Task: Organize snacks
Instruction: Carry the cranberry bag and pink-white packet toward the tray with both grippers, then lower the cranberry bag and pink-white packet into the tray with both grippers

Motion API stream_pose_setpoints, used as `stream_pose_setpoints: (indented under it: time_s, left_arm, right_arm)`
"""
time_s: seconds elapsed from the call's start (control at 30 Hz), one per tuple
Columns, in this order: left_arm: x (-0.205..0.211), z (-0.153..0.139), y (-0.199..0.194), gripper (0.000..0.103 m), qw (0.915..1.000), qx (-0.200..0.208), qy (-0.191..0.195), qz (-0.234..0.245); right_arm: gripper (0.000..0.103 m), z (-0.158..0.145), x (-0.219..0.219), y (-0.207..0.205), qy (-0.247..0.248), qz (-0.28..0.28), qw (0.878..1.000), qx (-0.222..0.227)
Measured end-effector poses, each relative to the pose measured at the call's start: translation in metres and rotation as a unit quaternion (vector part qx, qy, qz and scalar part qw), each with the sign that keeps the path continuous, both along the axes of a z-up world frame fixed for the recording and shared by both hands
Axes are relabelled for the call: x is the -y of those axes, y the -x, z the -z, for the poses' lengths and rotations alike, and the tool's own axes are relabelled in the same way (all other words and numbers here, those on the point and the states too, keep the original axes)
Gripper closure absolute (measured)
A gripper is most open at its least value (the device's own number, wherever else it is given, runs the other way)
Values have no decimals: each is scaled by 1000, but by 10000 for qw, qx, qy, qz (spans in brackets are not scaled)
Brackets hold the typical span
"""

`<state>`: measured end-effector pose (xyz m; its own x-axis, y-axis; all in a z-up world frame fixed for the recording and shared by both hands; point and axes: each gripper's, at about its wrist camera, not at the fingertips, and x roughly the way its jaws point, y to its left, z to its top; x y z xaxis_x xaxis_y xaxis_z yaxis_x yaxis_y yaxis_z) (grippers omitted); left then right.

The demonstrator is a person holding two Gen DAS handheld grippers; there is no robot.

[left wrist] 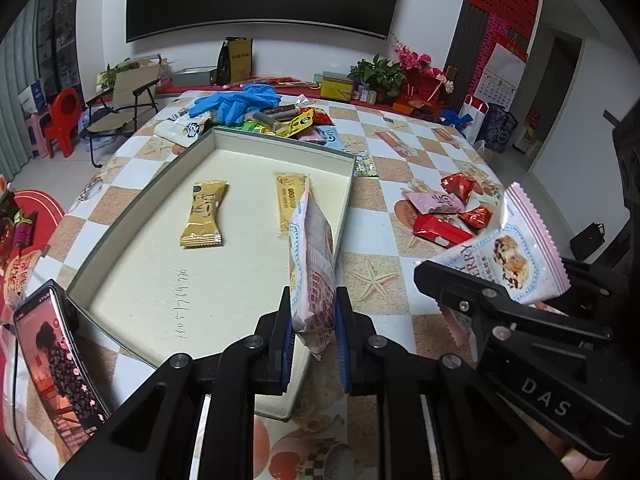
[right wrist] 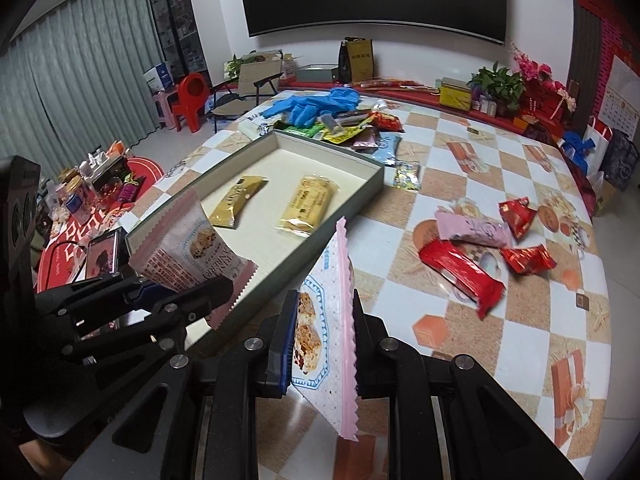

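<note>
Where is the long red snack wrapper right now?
In the right wrist view, the long red snack wrapper lies on the checkered tablecloth, right of the shallow tray, beside a pink wrapper.

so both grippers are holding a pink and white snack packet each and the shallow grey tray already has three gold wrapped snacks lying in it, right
Not quite. The shallow grey tray holds two gold wrapped snacks, not three: a darker gold one and a paler yellow one, as the left wrist view shows. The rest stands: the left gripper and right gripper each clamp a pink and white snack packet.
</note>
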<state>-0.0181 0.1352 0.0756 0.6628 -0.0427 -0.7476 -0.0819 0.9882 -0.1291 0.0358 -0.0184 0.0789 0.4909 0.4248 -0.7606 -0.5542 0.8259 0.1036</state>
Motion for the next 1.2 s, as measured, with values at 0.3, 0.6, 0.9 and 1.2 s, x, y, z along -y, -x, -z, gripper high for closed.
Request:
stream_pose_setpoints:
  time_s: [0.3,0.6,0.9,1.2]
  left_arm:
    - [-18,3,-3,84,9997,-112,-40,-218]
    - [-24,7,-2,84,9994,-209,-76,-281]
    - [-26,8,-3,84,9993,-239,-61,-284]
    - [-37,4,-5,84,9991,-250,-49,-347]
  right_arm:
    - [80,-3,-20,-7,-14,-126,9999,-31]
    - [80,1,-32,-8,25,-236,9997,-72]
    - [80,1,-37,-8,65,-261,9996,-93]
    - [80,-5,-53,-8,146,-421,9990,-29]
